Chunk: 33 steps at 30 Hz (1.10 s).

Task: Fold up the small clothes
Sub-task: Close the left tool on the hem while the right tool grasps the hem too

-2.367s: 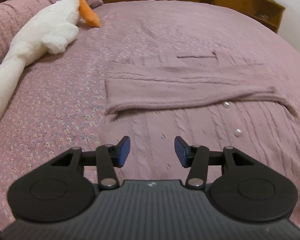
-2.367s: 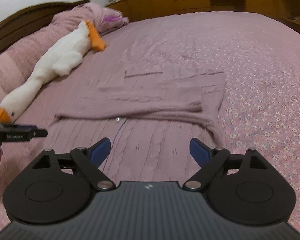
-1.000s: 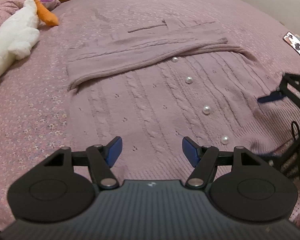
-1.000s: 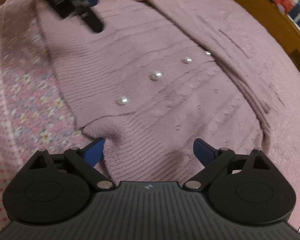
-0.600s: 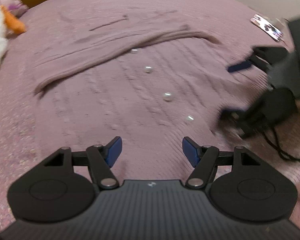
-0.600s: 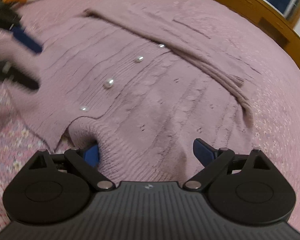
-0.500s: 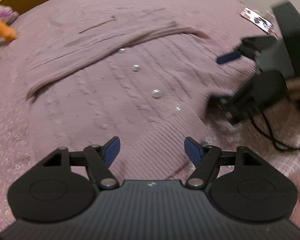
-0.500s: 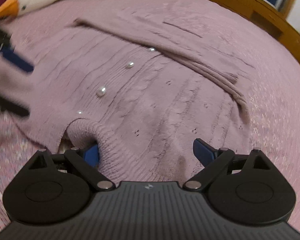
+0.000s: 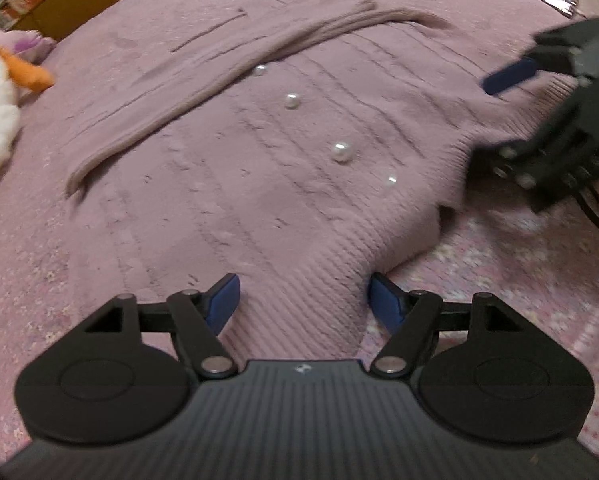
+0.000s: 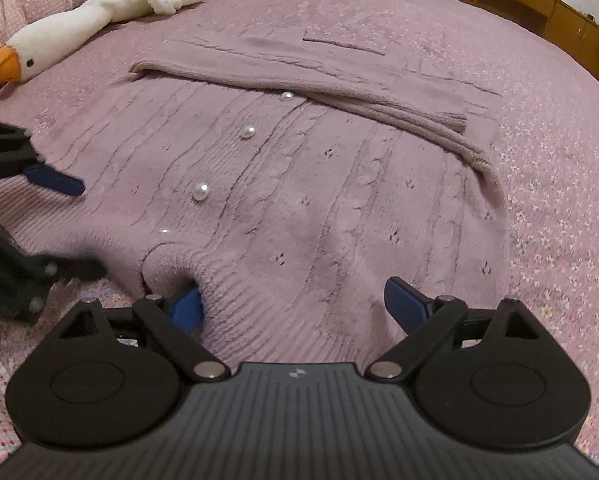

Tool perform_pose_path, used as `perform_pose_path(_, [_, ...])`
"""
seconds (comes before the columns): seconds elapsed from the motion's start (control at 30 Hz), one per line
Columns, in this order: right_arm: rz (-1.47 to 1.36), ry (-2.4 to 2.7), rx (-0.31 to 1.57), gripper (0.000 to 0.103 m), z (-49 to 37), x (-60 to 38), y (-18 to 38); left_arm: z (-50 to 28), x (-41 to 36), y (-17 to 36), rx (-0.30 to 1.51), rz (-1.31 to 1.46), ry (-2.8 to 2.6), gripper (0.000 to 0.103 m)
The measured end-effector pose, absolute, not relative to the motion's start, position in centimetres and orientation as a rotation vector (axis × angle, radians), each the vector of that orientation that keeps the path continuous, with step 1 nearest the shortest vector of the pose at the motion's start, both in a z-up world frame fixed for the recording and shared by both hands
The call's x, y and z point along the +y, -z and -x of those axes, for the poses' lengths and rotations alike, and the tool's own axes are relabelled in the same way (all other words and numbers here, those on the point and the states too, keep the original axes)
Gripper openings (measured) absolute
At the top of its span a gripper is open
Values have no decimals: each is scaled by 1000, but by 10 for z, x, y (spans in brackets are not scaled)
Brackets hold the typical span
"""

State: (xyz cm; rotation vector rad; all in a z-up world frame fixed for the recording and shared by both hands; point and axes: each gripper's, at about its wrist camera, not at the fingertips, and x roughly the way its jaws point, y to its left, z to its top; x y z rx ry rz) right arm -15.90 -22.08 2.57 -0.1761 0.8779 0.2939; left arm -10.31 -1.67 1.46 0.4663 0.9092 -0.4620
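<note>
You are working on a bed (image 10: 559,168) spread with a pink flowered cover, and the mauve knit cardigan (image 10: 319,200) lies flat on it. Nearest you, both grippers sit at its ribbed hem (image 9: 299,280). Your left gripper (image 9: 303,300) has its fingers wide apart around the hem, gripping nothing. Your right gripper (image 10: 295,306) is equally spread, one finger tucked under the lifted hem corner. Close too shallow and the hem may slip out, or you may pinch the bed cover along with it. Farther off, the pearl buttons (image 10: 200,191) could snag, and the folded sleeve (image 10: 339,96) may slide loose when you lift. A plush goose (image 10: 99,4) lies beyond.
</note>
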Motion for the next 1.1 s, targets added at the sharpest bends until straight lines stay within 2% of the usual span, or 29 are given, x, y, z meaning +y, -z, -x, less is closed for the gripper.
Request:
perform_pose_path(0.1, [177, -291, 872, 96, 162, -220, -26, 101, -15, -16, 882, -453, 440, 72])
perform_pose_path(0.13, [178, -291, 871, 96, 163, -220, -25, 102, -15, -16, 872, -452, 434, 68])
perform_pose_path(0.2, [178, -294, 875, 95, 164, -218, -24, 102, -14, -18, 870, -432, 437, 54])
perform_pose_path(0.27, [172, -304, 883, 94, 165, -216, -23, 100, -12, -19, 880, -398, 445, 31])
perform_pose_path(0.37, [185, -315, 889, 90, 168, -212, -22, 97, -11, -21, 887, -355, 438, 23])
perform_pose_path(0.5, [195, -319, 906, 86, 170, -207, -20, 95, -8, -23, 885, -312, 428, 20])
perform_pose_path(0.6, [205, -311, 917, 77, 170, -205, -18, 95, -7, -24, 886, -292, 423, 16])
perform_pose_path(0.8, [202, -272, 897, 49, 172, -208, -21, 98, -7, -28, 862, -271, 427, 14])
perform_pose_path(0.87, [184, -272, 890, 31, 172, -210, -22, 98, -6, -31, 852, -259, 429, 14])
perform_pose_path(0.97, [147, -270, 879, 23, 174, -212, -25, 99, -5, -36, 833, -243, 430, 14])
perform_pose_path(1.1, [119, -264, 841, 18, 177, -213, -31, 99, -1, -43, 809, -208, 428, 13])
